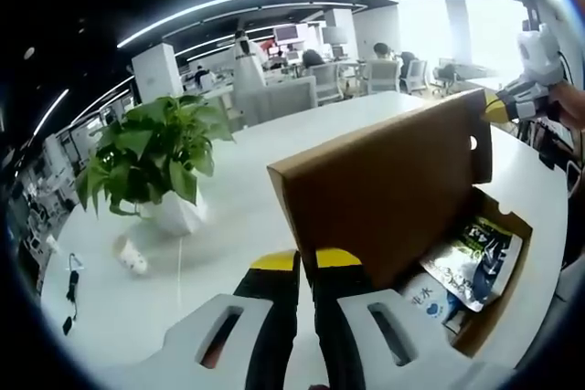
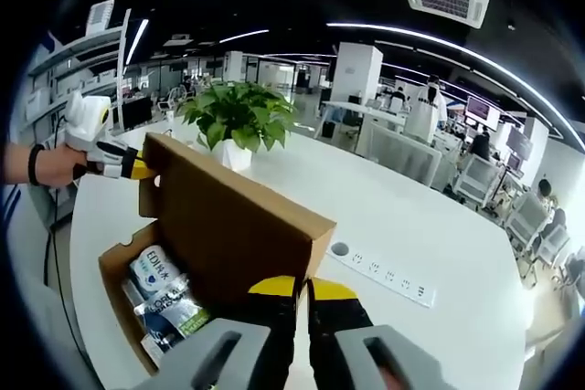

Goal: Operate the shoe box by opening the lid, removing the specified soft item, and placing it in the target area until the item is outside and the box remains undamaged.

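We are working on a white table (image 2: pixel 430 216), and the box (image 1: pixel 498 303) sits near one of its edges, open, with its lid (image 1: pixel 384 189) standing up on the hinge side. In the left gripper view the lid rises straight ahead as a brown wall, and the box's hollow lies to the right of it; in the right gripper view the same lid (image 2: pixel 239 226) stands ahead and the hollow (image 2: pixel 114 267) falls to the left.

Each of us holds one end of the lid's top edge. The left gripper (image 1: pixel 306 267) has its yellow-tipped jaws drawn together on the near end of that edge. The right gripper (image 2: pixel 302 291) does the same at the opposite end, jaws closed on the cardboard. Each tool also appears at the far corner of the other's picture, with a hand (image 2: pixel 50 166) behind it.

The soft packets (image 1: pixel 473 260) lie flat on the box floor, dark printed pouches overlapping one another (image 2: pixel 164 303), below the lid and on its inner side. Which one is the specified item we cannot tell.

So the relation that matters, in our judgement: the packets are down and inward from both sets of jaws, with the lid between neither tool and them. One gripper must let go and dip over the box wall while the other keeps the lid up. Neither looks clearly nearer.

A potted plant (image 1: pixel 151 157) stands further along the table.
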Motion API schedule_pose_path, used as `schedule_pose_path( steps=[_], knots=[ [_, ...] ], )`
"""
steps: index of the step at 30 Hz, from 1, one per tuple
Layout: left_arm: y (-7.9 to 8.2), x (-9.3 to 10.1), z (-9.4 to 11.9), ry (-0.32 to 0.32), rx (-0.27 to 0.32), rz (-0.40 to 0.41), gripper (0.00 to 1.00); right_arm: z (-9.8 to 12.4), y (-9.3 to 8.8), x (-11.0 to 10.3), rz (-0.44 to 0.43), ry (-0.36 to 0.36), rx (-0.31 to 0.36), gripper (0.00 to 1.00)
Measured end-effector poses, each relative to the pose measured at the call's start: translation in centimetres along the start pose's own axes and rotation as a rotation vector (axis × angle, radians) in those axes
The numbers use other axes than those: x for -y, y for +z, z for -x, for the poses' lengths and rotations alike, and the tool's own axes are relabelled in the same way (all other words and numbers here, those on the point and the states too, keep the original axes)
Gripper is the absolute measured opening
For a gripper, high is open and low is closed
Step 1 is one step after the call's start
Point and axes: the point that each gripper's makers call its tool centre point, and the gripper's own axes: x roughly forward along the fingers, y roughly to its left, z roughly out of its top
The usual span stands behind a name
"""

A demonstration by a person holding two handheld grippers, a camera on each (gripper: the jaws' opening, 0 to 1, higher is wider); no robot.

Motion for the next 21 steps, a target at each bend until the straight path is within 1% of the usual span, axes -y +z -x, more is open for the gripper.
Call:
schedule_pose_path(
  steps=[7,13,21],
  knots=[
    [0.1,-0.3,-0.7,0.001,-0.01,0.001,0.03,-0.6,0.2,0.2,0.019,0.004,-0.016,0.0],
    [0.0,-0.3,-1.0,-0.001,-0.017,0.004,0.03,-1.2,0.2,0.6,0.007,-0.001,-0.02,0.0],
    [0.0,-0.5,-1.9,-0.003,-0.031,0.002,0.03,-2.2,0.3,1.1,0.017,0.001,-0.04,0.0]
  ],
)
